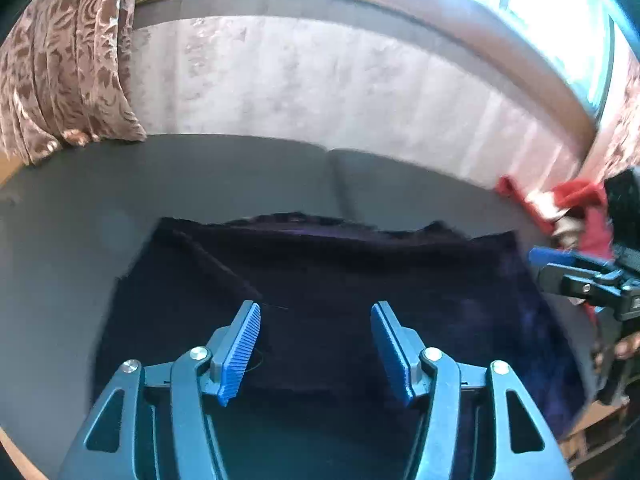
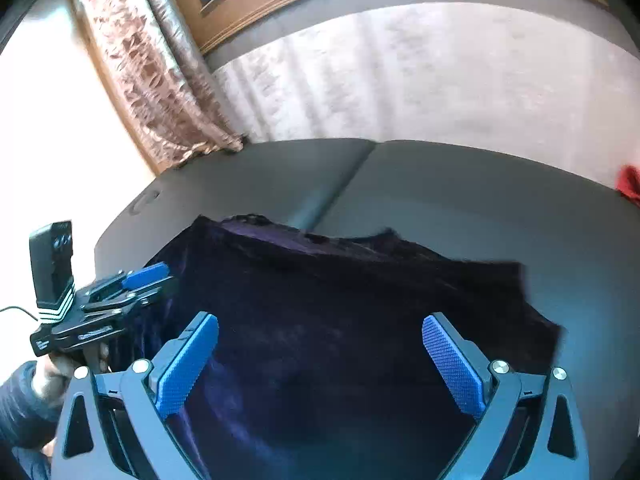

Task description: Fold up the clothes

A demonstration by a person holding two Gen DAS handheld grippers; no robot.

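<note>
Blue-padded left gripper (image 1: 316,344) and right gripper (image 2: 320,364) over dark cloth.
Deep purple velvety garment (image 1: 360,288) lies folded flat on grey sofa (image 1: 120,184); both jaws gape wide, holding nothing.

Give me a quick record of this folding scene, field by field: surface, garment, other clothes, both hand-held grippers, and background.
surface: grey sofa seat
garment: dark purple cloth lying spread on the seat, its far edge uneven
other clothes: red garment at the far right of the seat
left hand-held gripper: open above the cloth, nothing between the pads
right hand-held gripper: open wide above the cloth, nothing held
background: pale sofa back, patterned curtain, bright window
</note>
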